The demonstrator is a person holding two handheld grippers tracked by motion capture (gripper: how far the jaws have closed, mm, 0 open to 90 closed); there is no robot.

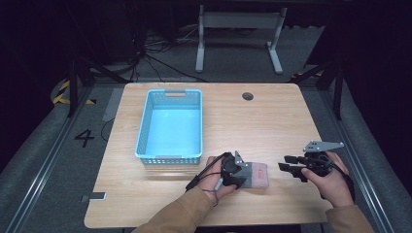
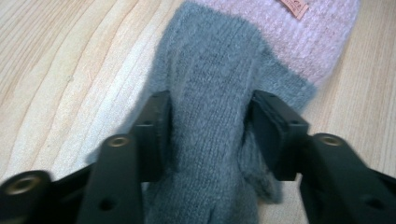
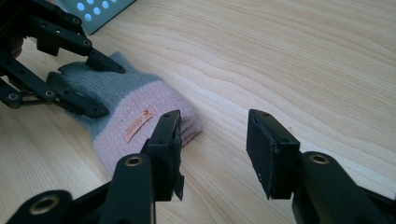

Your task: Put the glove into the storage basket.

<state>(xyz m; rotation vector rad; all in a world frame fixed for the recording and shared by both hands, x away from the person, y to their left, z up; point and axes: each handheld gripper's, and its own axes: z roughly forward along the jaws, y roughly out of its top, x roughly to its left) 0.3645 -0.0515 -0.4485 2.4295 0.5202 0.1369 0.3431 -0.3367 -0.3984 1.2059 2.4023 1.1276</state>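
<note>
Black left tongs (image 2: 208, 135): jaws set on either side of the grey part of a knitted glove (image 2: 219, 93), pads pressed into the wool, which bunches between them. Clamped on the glove. In the high view these tongs (image 1: 241, 171) lie near the front edge of the worktop, held by the person's left hand (image 1: 217, 180), brown sleeve (image 1: 177, 216) behind it.

Glove: grey body, pink cuff (image 2: 299, 37) with a small tan label (image 2: 295, 6). Lies flat on the worktop (image 1: 272, 116), just in front of the basket, cuff end toward the right tongs. The right gripper view shows it (image 3: 130, 109) with the left tongs (image 3: 95, 86) astride the grey end.

Black right tongs (image 3: 212, 149): jaws apart, bare wood between the pads. One jaw stands just in front of the glove's cuff in that view; contact cannot be told. In the high view these tongs (image 1: 287, 166) sit beside the glove, held by the right hand (image 1: 333, 182), grey three-cornered plate (image 1: 323, 144) on top.

Blue plastic basket (image 1: 145, 124): rectangular, lattice walls, on the left half of the worktop beyond the glove.

Worktop: pale wood grain, round cable hole (image 1: 248, 96) near the far edge.

Floor: grey, a white table frame (image 1: 238, 34) beyond, a painted numeral four (image 1: 84, 138) at left.
</note>
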